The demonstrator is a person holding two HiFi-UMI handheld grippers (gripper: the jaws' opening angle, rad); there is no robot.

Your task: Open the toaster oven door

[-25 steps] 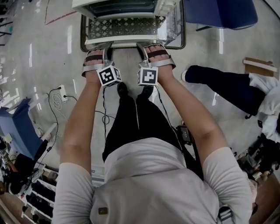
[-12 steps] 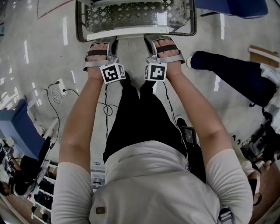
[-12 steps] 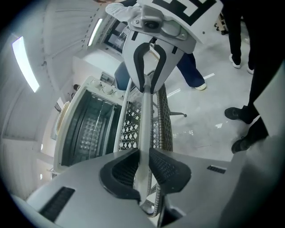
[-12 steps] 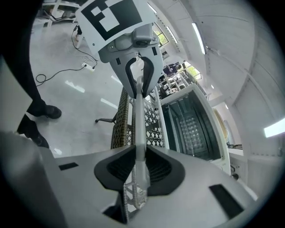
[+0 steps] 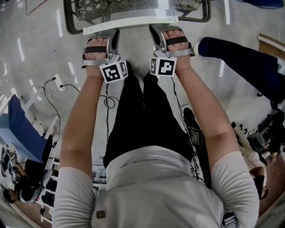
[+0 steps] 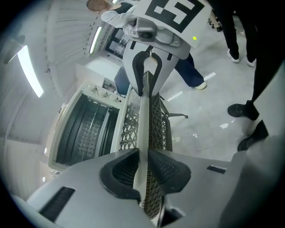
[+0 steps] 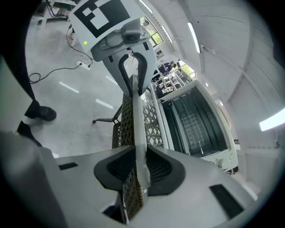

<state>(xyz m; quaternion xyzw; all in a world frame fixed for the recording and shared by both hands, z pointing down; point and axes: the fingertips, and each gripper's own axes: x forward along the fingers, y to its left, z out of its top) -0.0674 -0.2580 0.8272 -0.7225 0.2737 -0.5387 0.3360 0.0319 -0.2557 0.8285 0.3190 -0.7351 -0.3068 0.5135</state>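
two silver hand-held tools work one edge. the left gripper (image 5: 113, 33) and the right gripper (image 5: 156, 32) both sit at the near rim of the white-framed glass toaster oven door (image 5: 129, 26). the door lies open and flat at the top of the head view, over a dark metal table with a diamond mesh top (image 5: 78, 9). in the left gripper view the black ribbed pads (image 6: 120, 171) pinch the door's thin white rim (image 6: 143, 124) from both sides. in the right gripper view the jaws have just been opening, yet the same rim runs between the pads and we see them resting against it.

the only print we can make out is the black-and-white square pattern on the left marker cube (image 5: 113, 71) and the right marker cube (image 5: 162, 67); it is blocks, not letters. the marks by the round knobs (image 6: 100, 91) of the white toaster oven body (image 6: 84, 129) are too small to read.

in the head view the oven body is cut off by the top edge, and the jaw tips are hard to make out where they meet the door's rim. at the right a second person's dark trouser leg (image 5: 236, 58) runs out of the frame. the oven's dark cavity shows only in the gripper views, warped by the wide lens.
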